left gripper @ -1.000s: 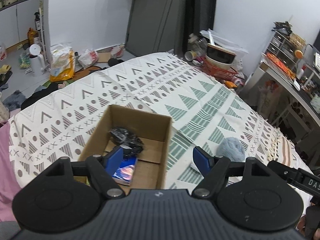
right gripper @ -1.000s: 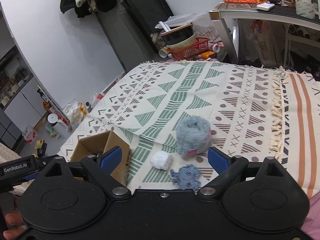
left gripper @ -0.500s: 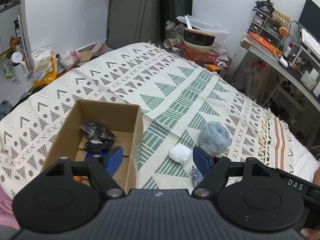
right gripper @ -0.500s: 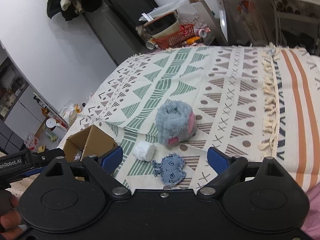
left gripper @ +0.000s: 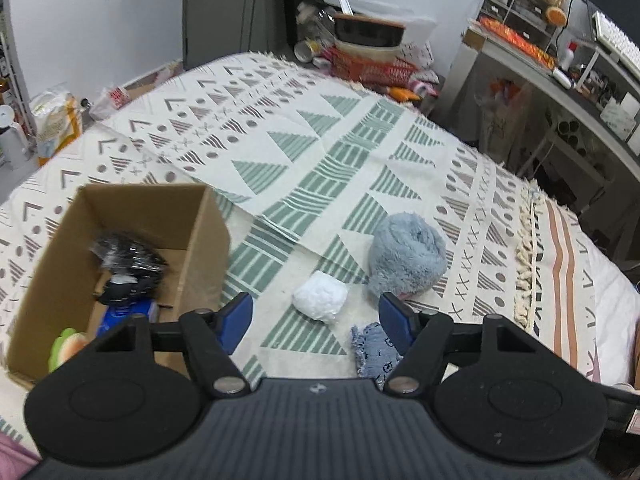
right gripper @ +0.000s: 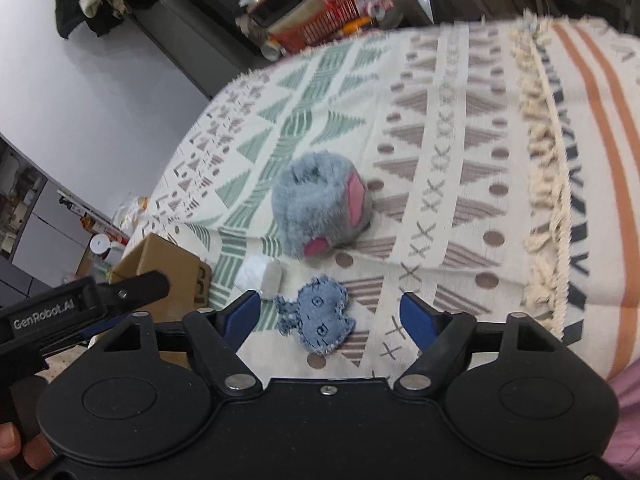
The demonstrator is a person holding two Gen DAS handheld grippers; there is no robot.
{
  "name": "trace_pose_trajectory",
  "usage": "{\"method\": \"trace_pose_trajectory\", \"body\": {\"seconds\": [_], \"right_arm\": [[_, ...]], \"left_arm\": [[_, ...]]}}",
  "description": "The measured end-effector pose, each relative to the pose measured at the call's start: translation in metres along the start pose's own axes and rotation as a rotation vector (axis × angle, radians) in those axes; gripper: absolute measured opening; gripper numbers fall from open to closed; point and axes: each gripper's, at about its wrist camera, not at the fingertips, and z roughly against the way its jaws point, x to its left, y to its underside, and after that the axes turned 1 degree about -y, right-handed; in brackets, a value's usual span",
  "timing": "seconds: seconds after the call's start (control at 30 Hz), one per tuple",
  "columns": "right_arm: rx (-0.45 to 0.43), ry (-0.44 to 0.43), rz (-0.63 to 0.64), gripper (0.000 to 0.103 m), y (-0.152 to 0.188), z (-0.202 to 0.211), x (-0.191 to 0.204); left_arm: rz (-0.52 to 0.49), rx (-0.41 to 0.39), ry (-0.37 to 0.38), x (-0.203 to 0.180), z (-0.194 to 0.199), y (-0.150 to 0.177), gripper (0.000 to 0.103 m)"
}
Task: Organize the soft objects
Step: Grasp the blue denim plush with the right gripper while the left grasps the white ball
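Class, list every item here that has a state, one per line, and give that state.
Left tongs: open, holding nothing.
Right tongs: open, holding nothing.
Cardboard box: open-topped, partly filled.
Grey plush toy: lying on the blanket, outside the box.
White soft ball: on the blanket, outside the box.
Denim patch toy: flat on the blanket.

Left gripper (left gripper: 316,316): jaws spread wide, blue pads facing each other, nothing between them, held above the bed and tilted downward. Also seen at the lower left edge of the right wrist view, black body level, gripped from below by a hand (right gripper: 16,450) with only fingertips showing. Right gripper (right gripper: 329,314): jaws likewise parted wide and empty, pointed forward and down, touching nothing.
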Motion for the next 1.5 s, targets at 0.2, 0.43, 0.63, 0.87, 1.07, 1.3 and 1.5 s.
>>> {"method": "trace_pose_trajectory", "body": {"seconds": [0.2, 0.43, 0.63, 0.87, 1.07, 1.3, 1.5], "right_arm": [[0.08, -0.018, -0.037, 0.071, -0.001, -0.028, -0.009], [0.146, -0.013, -0.032, 0.063, -0.001, -0.055, -0.008], [0.197, -0.01, -0.008, 0.063, -0.001, -0.079, -0.009], [0.181, -0.011, 0.076, 0.063, 0.001, -0.086, 0.001], [0.166, 0.019, 0.15, 0.042, 0.002, -0.086, 0.008], [0.163, 0.032, 0.163, 0.03, 0.003, -0.083, 0.014], [0.112, 0.09, 0.157, 0.029, 0.006, -0.068, 0.012]], "left_arm": [[-0.003, 0.056, 0.004, -0.002, -0.033, -0.002, 0.06], [-0.01, 0.108, 0.004, -0.001, -0.069, -0.006, 0.059], [-0.031, 0.12, 0.027, -0.001, -0.091, -0.006, 0.059], [-0.023, 0.136, 0.058, 0.006, -0.116, 0.004, 0.059], [-0.014, 0.13, 0.085, 0.009, -0.123, 0.007, 0.05], [0.006, 0.109, 0.109, 0.013, -0.114, 0.008, 0.049], [0.024, 0.063, 0.123, 0.017, -0.085, 0.003, 0.049]]}}
